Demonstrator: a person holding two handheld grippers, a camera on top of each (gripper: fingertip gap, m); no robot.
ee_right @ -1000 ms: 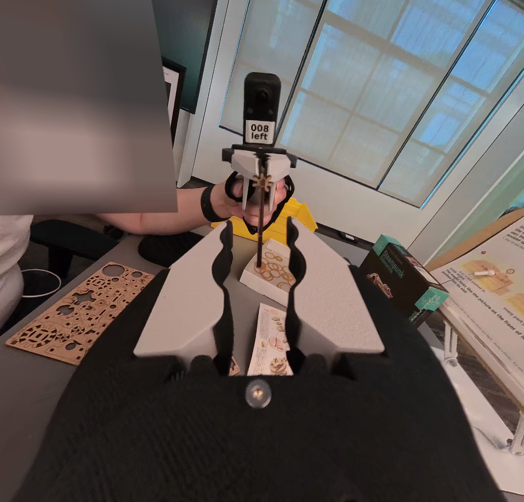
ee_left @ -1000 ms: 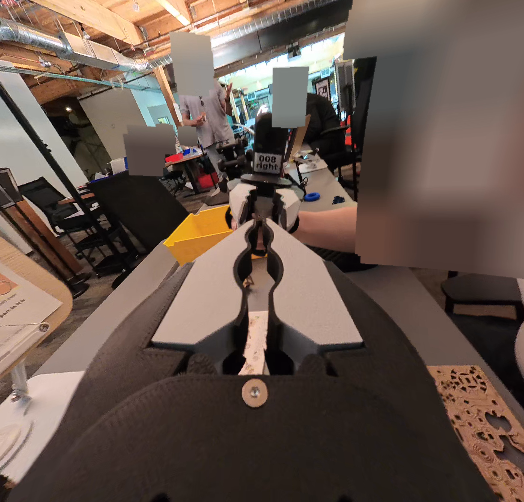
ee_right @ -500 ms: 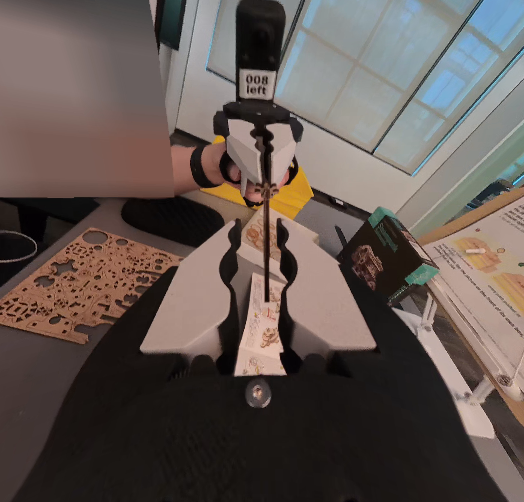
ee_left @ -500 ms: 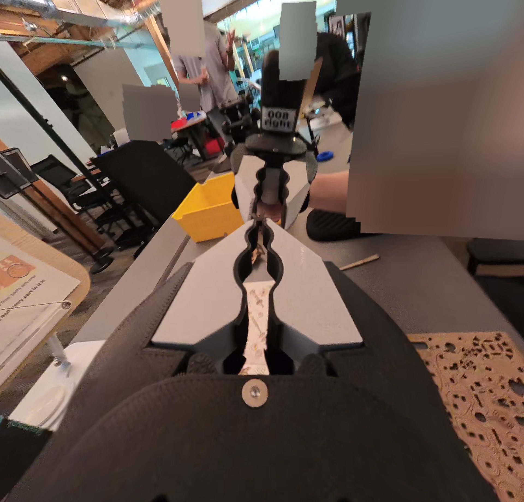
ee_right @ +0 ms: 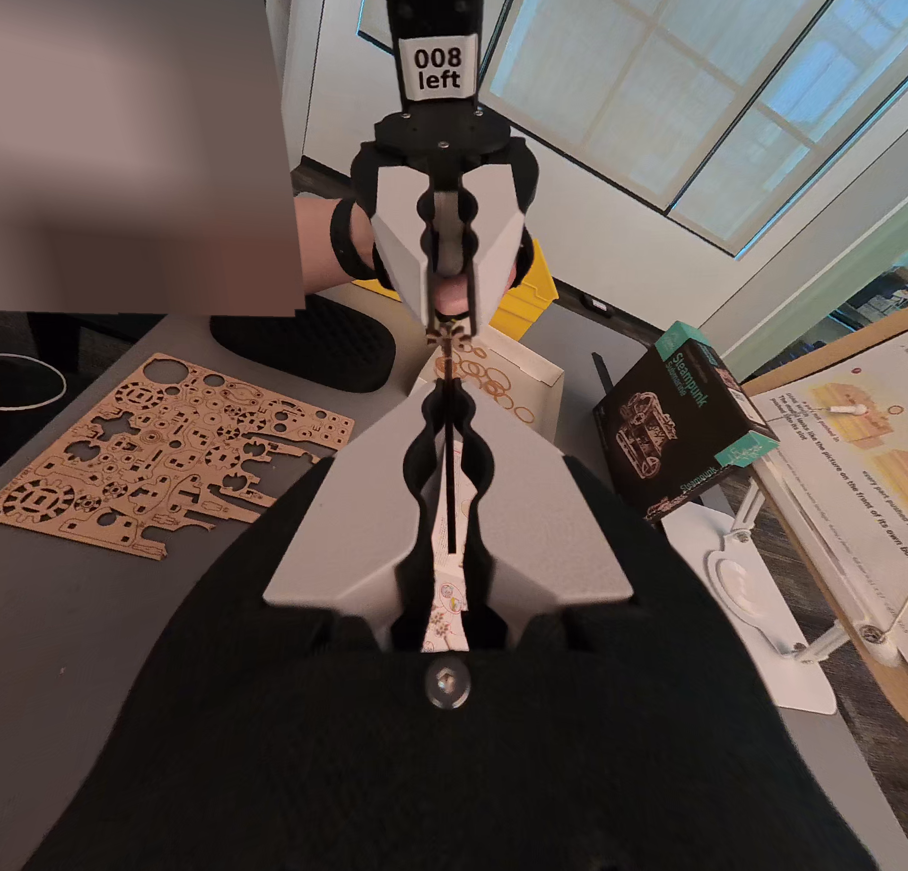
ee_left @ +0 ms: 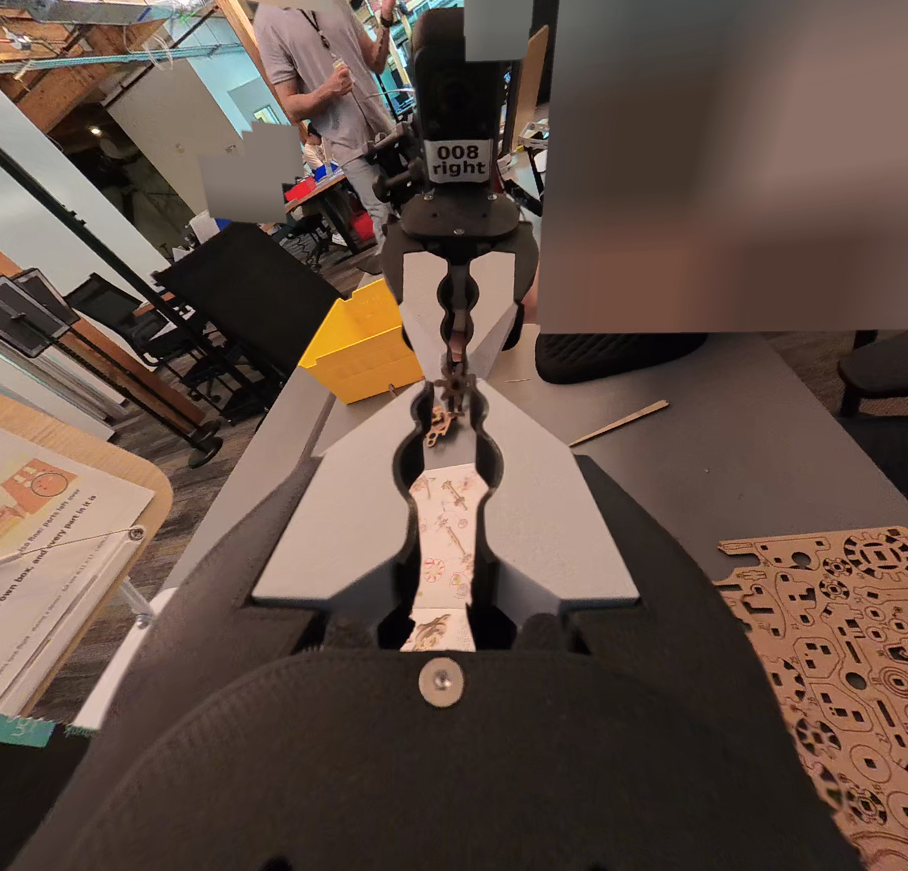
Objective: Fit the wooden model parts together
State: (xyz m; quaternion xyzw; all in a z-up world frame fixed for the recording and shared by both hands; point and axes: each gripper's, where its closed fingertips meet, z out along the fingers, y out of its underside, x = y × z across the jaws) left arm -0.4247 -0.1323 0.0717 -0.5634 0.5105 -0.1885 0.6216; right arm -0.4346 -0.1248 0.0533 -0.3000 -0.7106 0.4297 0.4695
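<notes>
A thin dark rod [ee_right: 450,478] carries a small wooden gear [ee_right: 446,338] at its far end. My right gripper [ee_right: 448,385] is shut on the rod, which runs back between its fingers. It faces my left gripper [ee_right: 449,329] tip to tip above the grey table [ee_right: 73,626]. In the left wrist view my left gripper [ee_left: 454,395] is open. The gear [ee_left: 454,385] sits between its fingertips with a small gap on each side. The right gripper [ee_left: 457,361] shows straight ahead, shut. A small tan wooden piece [ee_left: 442,427] shows below the gear.
A cut-out wooden parts sheet [ee_right: 147,449] lies on the table; it also shows in the left wrist view [ee_left: 825,651]. Also here: a yellow bin [ee_left: 363,351], a white box of rings [ee_right: 511,380], a dark kit box [ee_right: 678,429], a booklet [ee_left: 444,528], a wooden stick [ee_left: 619,422], an instruction stand [ee_right: 860,454]. My left and right fingertips are right by each other.
The two grippers have moved closer, tip to tip. My right gripper has closed on the rod. My left gripper, shut before, has opened a little around the gear end.
</notes>
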